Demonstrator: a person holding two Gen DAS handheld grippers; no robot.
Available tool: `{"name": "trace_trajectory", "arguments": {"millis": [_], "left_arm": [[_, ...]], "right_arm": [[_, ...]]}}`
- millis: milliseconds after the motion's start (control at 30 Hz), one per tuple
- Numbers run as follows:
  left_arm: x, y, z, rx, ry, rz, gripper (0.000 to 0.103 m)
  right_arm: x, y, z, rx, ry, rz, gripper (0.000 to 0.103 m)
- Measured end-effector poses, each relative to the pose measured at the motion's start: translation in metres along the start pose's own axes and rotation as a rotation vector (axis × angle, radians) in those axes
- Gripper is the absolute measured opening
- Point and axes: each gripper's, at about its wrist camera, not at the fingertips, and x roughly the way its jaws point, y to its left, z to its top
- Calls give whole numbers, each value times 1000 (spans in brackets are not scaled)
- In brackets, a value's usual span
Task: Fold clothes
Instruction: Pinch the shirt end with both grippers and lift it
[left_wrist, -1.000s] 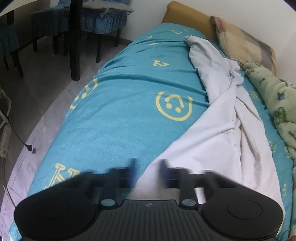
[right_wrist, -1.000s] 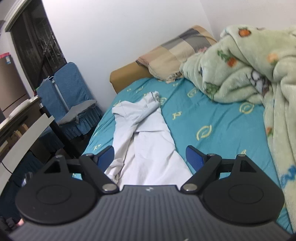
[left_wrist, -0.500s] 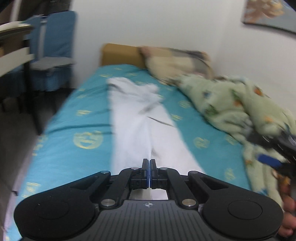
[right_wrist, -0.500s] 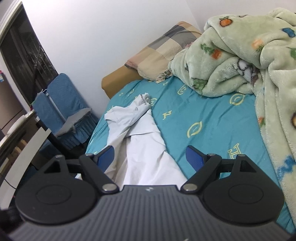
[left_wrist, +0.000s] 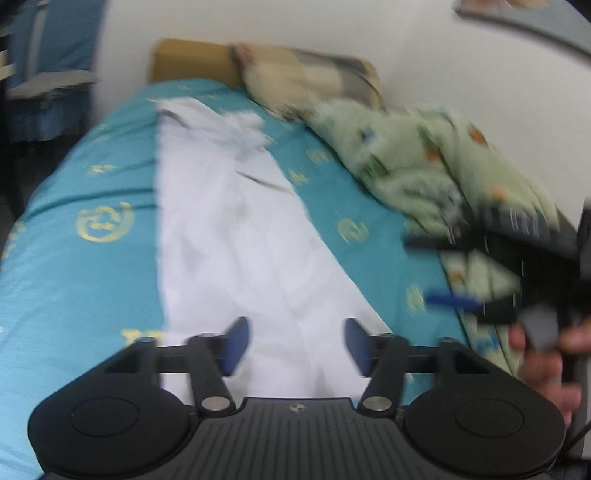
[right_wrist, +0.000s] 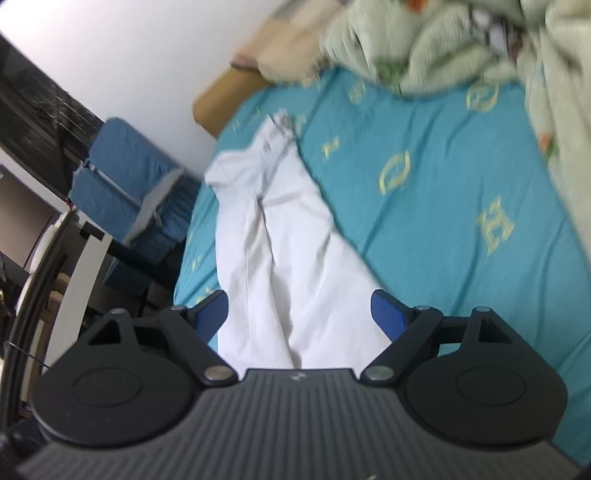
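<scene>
White garment lies stretched out on the teal bedsheet, long axis running from bottom centre of the frame up twd the upper left, where its far end bunches into a crumpled knot near the tan headboard. Looks like trousers or sim. — two long lobes w/ a crease between them, clearer in the right wrist view, where the cloth narrows as it goes up and leans left, far tip at upper centre. Near end passes under both grippers at the bottom of each frame.

Left gripper: jaws spread wide, blue pads apart, nothing between them but white cloth lying below. Can't tell if pads touch the fabric. Right gripper: also wide open, empty, garment spanning the gap underneath.

Only in left wrist view: the right gripper itself at right edge of frame, blurred, blue pads apart, w/ the person's hand around its grip at lower right; plaid pillow up top centre; a picture frame corner on the wall, upper right.

Only in right wrist view: blue covered chair at left, a white table edge lower left, dark window or grille upper left. Green fleece blanket fills the upper right there; in the left wrist view it sits right of centre, apart from the garment w/ a strip of sheet between.

Both views are motion-blurred.
</scene>
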Motion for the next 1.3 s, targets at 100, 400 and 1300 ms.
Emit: {"name": "trace_trajectory", "arguments": {"millis": [100, 400, 1300], "left_arm": [[1, 33, 9, -89, -17, 33, 80], [58, 109, -12, -416, 178, 41, 79], [-110, 106, 52, -633, -148, -265, 5]], "right_arm": [[20, -11, -1, 80, 80, 0, 76], [61, -24, -13, 122, 130, -327, 75], [-86, 88, -6, -64, -104, 120, 6]]}}
